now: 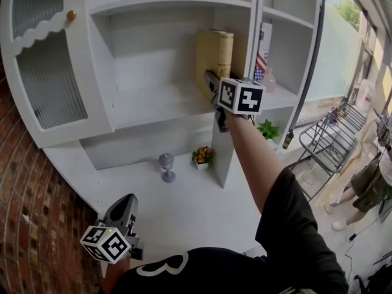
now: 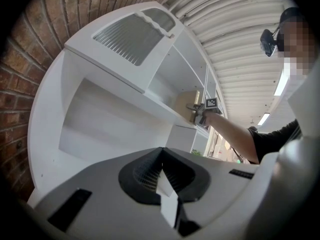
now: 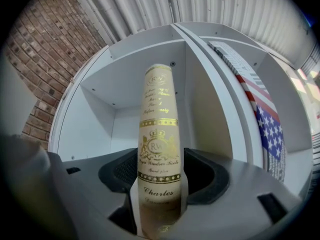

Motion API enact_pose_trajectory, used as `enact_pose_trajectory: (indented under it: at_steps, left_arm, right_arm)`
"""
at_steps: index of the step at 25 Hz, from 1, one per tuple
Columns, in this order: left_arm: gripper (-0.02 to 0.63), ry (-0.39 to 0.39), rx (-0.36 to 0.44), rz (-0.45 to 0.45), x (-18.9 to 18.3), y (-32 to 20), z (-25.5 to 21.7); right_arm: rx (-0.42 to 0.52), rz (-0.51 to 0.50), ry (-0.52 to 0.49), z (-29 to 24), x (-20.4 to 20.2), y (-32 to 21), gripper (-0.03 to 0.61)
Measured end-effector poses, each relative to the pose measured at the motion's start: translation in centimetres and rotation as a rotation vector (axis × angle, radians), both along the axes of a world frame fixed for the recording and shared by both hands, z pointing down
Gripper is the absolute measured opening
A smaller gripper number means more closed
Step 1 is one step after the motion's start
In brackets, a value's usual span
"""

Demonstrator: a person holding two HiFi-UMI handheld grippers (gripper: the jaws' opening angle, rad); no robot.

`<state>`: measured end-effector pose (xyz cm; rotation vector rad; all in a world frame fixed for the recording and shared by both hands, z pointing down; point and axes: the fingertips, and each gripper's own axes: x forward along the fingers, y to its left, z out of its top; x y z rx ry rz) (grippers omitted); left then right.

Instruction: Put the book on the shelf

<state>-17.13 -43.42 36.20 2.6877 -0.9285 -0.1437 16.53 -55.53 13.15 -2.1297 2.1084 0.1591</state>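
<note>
White pads (image 3: pixel 134 204) of our right gripper (image 3: pixel 159 184) clasp the spine of the cream-and-gold book (image 3: pixel 159 109); it stands upright at the right end of the shelf (image 1: pixel 153 106). Placing looks done; letting go and withdrawing remain. Our left gripper (image 2: pixel 164 179), below the shelf, is closed and empty.

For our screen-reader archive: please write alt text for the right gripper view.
A cream book with gold lettering stands upright between the jaws of the right gripper, which sit against both its sides. Behind it is a white shelf compartment, with a brick wall at left.
</note>
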Motion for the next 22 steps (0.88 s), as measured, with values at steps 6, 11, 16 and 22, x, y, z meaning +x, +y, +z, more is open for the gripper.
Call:
enact_pose_trajectory:
  at_steps: [6,11,16,22]
  left_arm:
    - [0.000,0.001,0.007,0.003,-0.1,0.6,-0.1]
    - [0.000,-0.002,0.015,0.031,0.9,1.4,-0.4]
    - [0.000,-0.002,0.035,0.069,2.5,2.1,-1.4]
    - [0.000,0.038,0.034,0.158,4.8,3.4,-2.6]
  right_arm:
    - [0.046,0.001,0.025,-0.9,-0.5,1.8,0.331]
    - [0.106,-0.005,0.019,-1.2,-0.5,5.0,0.403]
    - [0.121,-0.119,0.098,-0.1,-3.0,8.8,0.396]
    - [0.083,-0.361,0.210,3.5,-8.2,15.2,0.299]
